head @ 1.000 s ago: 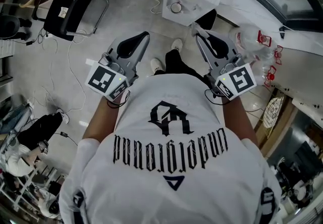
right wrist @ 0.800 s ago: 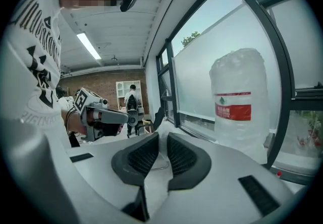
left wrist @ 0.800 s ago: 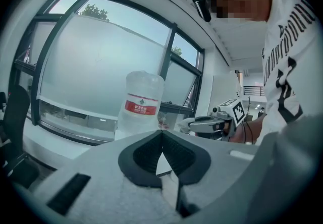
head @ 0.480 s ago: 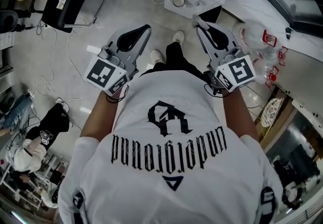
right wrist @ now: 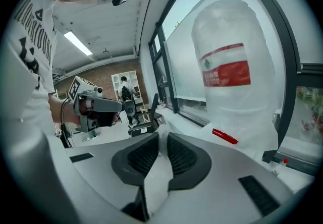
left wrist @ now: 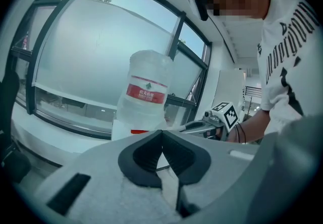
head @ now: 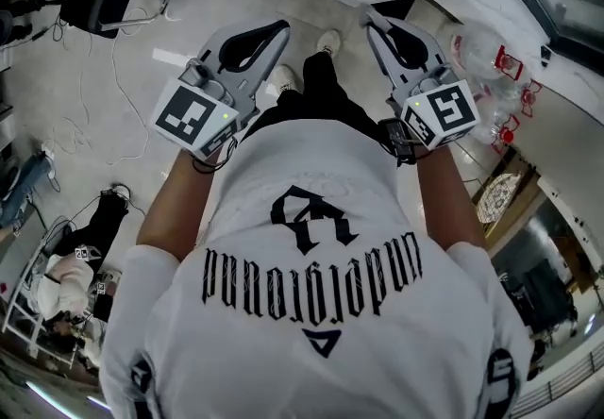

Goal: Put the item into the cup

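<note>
You hold the grey left gripper [head: 280,28], upper centre, jaws together, empty, and the grey right gripper [head: 370,17], jaws barely parted, empty.

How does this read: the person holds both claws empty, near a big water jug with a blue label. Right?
Wrong on the color: the water jug has a red label, not blue, as the right gripper view shows. The left claw and right claw are both empty.

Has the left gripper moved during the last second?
No, hardly. The left gripper sits higher in the head view, but the white shoe beside it has risen about as much, so the camera shifted, not the gripper.
</note>
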A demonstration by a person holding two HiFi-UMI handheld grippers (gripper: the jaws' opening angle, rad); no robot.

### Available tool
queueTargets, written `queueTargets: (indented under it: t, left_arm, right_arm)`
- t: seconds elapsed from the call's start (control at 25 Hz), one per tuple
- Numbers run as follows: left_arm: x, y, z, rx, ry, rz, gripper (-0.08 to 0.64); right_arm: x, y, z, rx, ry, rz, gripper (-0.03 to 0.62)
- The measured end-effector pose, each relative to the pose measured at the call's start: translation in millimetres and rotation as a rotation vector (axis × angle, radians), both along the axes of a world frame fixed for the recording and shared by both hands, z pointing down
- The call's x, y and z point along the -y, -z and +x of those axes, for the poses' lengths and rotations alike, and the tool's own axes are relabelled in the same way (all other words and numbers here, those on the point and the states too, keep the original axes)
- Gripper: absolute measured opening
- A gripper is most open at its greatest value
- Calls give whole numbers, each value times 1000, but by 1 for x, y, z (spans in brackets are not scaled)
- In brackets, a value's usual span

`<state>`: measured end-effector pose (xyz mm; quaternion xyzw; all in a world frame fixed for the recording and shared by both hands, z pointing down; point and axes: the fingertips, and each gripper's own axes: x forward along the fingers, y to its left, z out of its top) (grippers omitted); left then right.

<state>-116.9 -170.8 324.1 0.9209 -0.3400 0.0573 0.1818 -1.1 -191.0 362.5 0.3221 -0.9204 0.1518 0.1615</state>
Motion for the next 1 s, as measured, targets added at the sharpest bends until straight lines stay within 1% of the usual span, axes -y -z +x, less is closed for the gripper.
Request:
queueTargets:
  t: [0.24,0.32,0.56,0.68,0.8,1.0]
  left_arm:
    - [17,-44,9,24,-30,-37,12]
    - [24,-59,13,20,-38,-46,12]
    - [33,-100,23,32,-36,-73,12]
    - [39,-123,27,46,-41,-90,12]
    - [47,-142,27,66,-57,-81,12]
    - [61,-175,27,73,-48,-113,12]
  right_arm:
    - [21,-40,-2,-5,-8,-63,55]
    - [28,-56,-3,-10,-8,-77,55]
    - [34,-108,-5,-39,7,-131,55]
    - [43,-135,-2,-45,-13,-161,55]
    - [58,-158,-1,-41,-51,-182,55]
    - [75,-200,-3,-59,-83,-211,55]
